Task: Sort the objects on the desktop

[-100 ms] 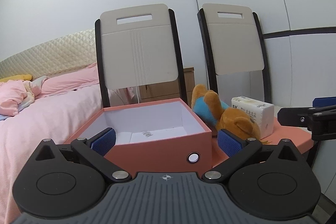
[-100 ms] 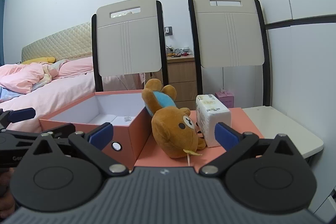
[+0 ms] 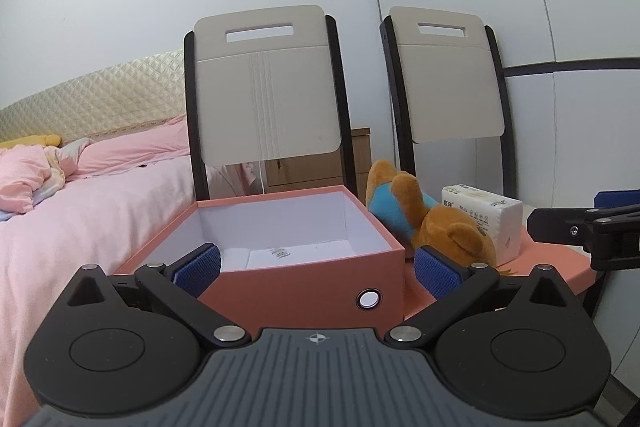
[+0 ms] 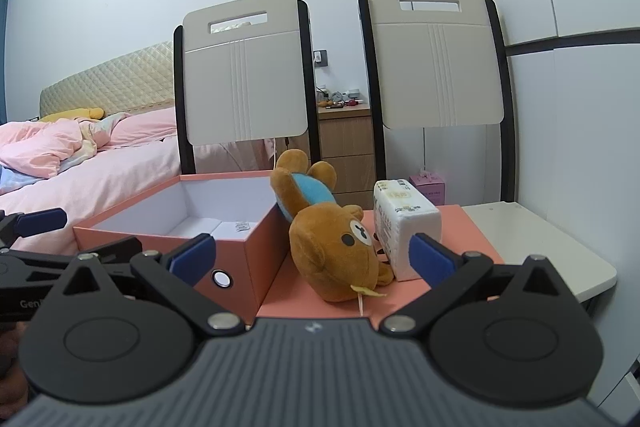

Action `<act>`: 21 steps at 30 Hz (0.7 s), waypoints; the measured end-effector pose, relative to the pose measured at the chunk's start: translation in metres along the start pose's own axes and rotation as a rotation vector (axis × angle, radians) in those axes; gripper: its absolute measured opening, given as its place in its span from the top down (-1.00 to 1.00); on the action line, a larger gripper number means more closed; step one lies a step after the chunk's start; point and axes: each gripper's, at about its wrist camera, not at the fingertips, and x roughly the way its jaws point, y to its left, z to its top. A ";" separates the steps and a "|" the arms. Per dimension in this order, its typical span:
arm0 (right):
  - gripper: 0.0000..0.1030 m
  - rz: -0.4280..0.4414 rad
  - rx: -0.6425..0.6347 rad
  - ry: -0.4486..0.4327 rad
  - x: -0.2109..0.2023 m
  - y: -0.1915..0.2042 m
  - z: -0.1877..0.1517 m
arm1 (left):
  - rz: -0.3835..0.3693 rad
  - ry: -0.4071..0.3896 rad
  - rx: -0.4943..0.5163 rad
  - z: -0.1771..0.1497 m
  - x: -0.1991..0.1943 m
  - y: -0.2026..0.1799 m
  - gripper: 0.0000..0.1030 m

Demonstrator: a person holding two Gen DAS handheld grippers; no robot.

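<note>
Nothing I can see has shifted since a moment ago. My left claw (image 3: 316, 265) hangs wide open and holds nothing, facing the open salmon box (image 3: 304, 287). My right claw (image 4: 312, 254) is equally spread and holds nothing, facing the plush bear (image 4: 328, 247), which leans against the box's right side. The tissue pack (image 4: 404, 227) stands just beside the bear on the counter (image 4: 560, 259).

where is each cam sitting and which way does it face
Left wrist: on the left gripper, low, facing the open pink box; its own open fingers and the right gripper's tip show.
Right wrist: on the right gripper, facing the teddy bear and tissue pack; the left gripper shows at left.
Shared: box, bear, tissues, two chairs, bed.
</note>
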 end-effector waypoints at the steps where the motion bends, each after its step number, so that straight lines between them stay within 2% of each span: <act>1: -1.00 -0.001 -0.006 0.000 0.000 0.000 0.000 | -0.006 -0.001 -0.006 0.000 -0.001 0.002 -1.00; 4: -1.00 -0.005 -0.026 -0.001 0.001 0.002 0.000 | -0.017 0.006 -0.017 0.001 0.002 -0.001 -1.00; 6: -1.00 -0.008 -0.038 -0.002 0.002 0.003 -0.001 | -0.029 -0.010 -0.039 -0.008 0.003 0.012 -1.00; 21: -1.00 -0.020 -0.018 -0.015 0.004 0.002 0.000 | 0.019 -0.018 -0.050 -0.009 0.007 0.022 -1.00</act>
